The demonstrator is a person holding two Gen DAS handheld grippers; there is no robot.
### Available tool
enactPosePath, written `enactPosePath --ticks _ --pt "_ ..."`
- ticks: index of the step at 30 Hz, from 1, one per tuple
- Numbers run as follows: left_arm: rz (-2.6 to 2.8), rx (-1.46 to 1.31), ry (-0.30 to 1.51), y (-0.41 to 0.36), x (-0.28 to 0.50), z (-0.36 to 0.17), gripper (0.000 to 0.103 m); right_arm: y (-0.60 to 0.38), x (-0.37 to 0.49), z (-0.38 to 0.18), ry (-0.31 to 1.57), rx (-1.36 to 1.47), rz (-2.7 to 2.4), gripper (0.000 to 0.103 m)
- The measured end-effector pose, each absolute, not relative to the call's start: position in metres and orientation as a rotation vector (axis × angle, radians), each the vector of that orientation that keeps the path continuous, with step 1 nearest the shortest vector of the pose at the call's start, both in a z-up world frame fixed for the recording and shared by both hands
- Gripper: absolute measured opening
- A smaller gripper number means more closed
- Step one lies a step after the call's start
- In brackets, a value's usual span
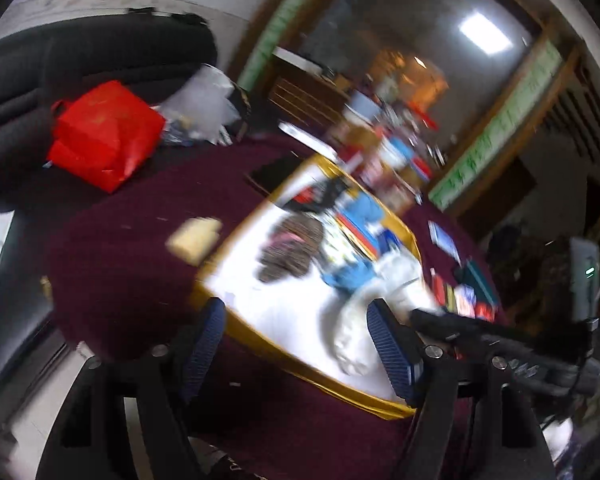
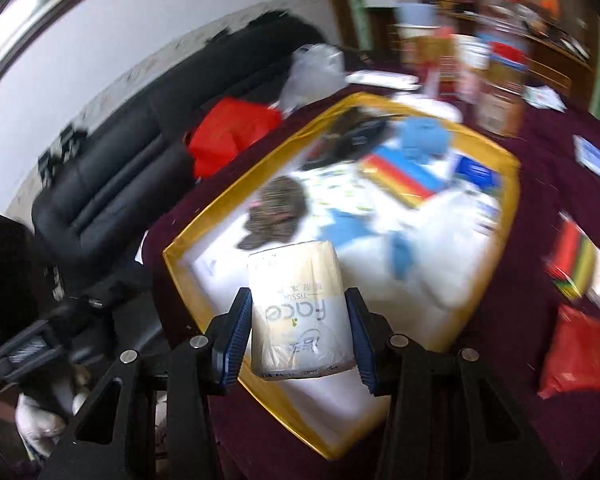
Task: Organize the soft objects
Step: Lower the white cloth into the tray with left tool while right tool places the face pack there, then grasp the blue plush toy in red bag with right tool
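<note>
Right wrist view: right gripper [image 2: 298, 330] pinches a plastic-wrapped cream tissue pack [image 2: 298, 312] across its sides, over the near corner of the gold-rimmed white tray [image 2: 204, 220].
Handling: judged light, squashy; slick film, so keep hold at mid-body.
Left gripper [image 1: 296, 344]: jaws spread, nothing between them.
Farther: brown patterned cloth [image 2: 276, 212], blue cloth [image 2: 424, 136] in tray; red bag [image 2: 232, 136] beyond.

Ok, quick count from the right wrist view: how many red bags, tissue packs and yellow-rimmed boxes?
Red bags: 2 (one by the sofa, one on the tablecloth at right)
Tissue pack: 1, held in the right gripper
Yellow-rimmed box: 1
Total: 4
</note>
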State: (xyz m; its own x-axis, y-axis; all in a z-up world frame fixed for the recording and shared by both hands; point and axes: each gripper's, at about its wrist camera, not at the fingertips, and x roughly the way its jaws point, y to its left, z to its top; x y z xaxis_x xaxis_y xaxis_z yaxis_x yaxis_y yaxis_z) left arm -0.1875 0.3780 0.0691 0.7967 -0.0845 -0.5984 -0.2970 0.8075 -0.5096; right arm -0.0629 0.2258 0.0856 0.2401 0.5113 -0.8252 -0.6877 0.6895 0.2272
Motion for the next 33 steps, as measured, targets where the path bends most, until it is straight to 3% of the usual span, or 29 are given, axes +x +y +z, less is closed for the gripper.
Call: enactPosePath --ticks 15,18,21,25,33 --pt "0.153 -0.748 0.627 0.420 -0.204 0.047 0.080 0.318 -0.038 0.029 1.107 -0.397 0.731 0.046" --pt "0.134 -0.747 0.644 0.413 -0.200 0.048 0.081 0.313 -0.036 0.031 1.117 -0.361 0.742 0.051" --pt "0.117 -0.737 0.651 0.406 -0.198 0.051 0.083 0.292 -0.043 0.050 1.084 -0.280 0.770 0.065" --pt "0.095 -0.725 0.653 0.394 -0.196 0.057 0.087 0.244 -0.058 0.079 1.012 -0.217 0.788 0.073" --pt "-0.012 -0.663 0.660 0.350 -0.187 0.073 0.091 0.071 -0.065 0.083 0.976 -0.115 0.558 0.075"
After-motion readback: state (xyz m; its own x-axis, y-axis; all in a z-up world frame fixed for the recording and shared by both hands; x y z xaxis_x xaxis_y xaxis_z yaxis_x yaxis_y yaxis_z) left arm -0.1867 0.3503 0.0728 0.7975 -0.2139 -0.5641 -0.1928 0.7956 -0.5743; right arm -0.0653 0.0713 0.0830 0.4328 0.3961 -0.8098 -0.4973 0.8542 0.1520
